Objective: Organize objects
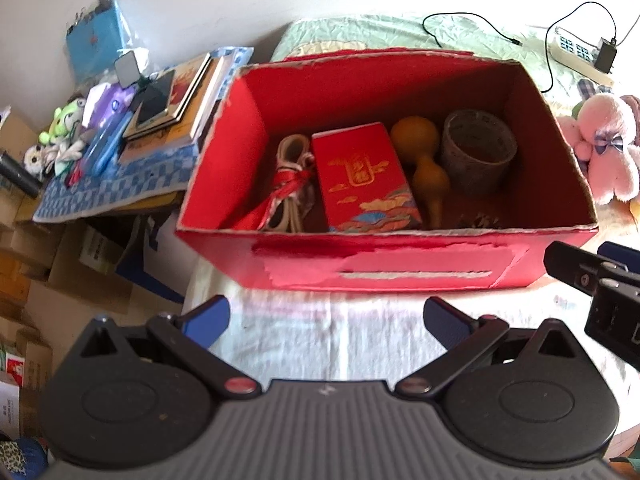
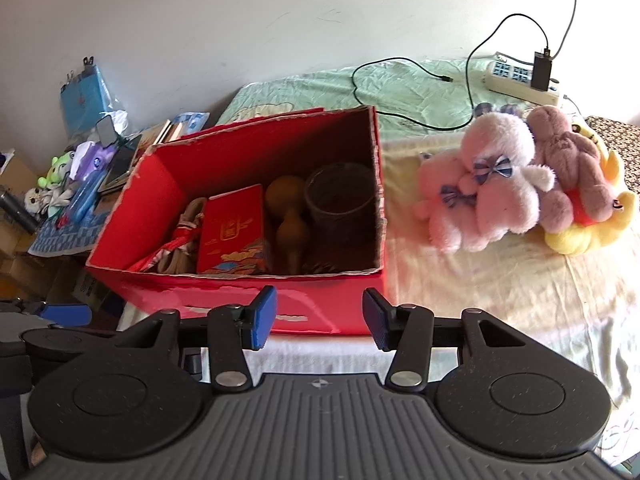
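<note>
An open red cardboard box (image 1: 384, 268) (image 2: 248, 300) stands on the bed. Inside lie a red packet with gold print (image 1: 360, 176) (image 2: 232, 232), a brown gourd (image 1: 424, 156) (image 2: 288, 216), a grey woven cup (image 1: 478, 150) (image 2: 340, 196) and a bundle of cord with red ribbon (image 1: 290, 180) (image 2: 182, 236). My left gripper (image 1: 326, 320) hangs open just before the box's front wall, holding nothing. My right gripper (image 2: 319, 316) is open too, near the box's front right corner; part of it shows at the left wrist view's right edge (image 1: 592, 280).
Pink and yellow plush toys (image 2: 516, 184) (image 1: 604, 144) are piled on the bed right of the box. A power strip (image 2: 520, 78) with cables lies at the far edge. A cluttered side table (image 1: 132, 148) with books and small toys stands left; cardboard boxes (image 1: 60, 264) sit below it.
</note>
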`<state>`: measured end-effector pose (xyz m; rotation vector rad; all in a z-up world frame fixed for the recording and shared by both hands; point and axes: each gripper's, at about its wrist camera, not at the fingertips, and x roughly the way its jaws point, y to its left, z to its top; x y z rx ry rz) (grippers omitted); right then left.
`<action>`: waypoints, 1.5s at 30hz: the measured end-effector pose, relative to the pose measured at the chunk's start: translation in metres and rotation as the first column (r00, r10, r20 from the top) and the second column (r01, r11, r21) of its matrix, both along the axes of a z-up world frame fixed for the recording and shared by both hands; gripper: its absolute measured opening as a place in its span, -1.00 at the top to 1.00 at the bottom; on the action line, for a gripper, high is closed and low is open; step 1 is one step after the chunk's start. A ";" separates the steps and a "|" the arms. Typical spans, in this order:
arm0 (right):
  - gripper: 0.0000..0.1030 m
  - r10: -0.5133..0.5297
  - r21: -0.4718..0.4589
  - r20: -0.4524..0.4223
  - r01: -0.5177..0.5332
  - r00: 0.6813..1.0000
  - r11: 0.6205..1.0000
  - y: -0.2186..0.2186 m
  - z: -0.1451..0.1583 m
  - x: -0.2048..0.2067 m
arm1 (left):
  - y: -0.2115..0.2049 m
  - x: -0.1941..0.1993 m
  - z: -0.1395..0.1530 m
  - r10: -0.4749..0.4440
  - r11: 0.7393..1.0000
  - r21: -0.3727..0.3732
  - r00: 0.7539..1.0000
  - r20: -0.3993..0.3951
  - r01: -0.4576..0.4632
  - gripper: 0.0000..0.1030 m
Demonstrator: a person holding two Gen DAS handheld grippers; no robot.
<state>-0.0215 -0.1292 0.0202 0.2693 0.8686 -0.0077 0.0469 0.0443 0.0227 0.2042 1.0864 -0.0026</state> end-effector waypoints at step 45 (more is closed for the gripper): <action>0.00 -0.169 -0.013 0.057 0.170 0.984 0.985 0.002 0.005 0.056 | 0.012 0.077 0.004 -0.101 0.994 -0.024 0.990 0.093 0.104 -0.99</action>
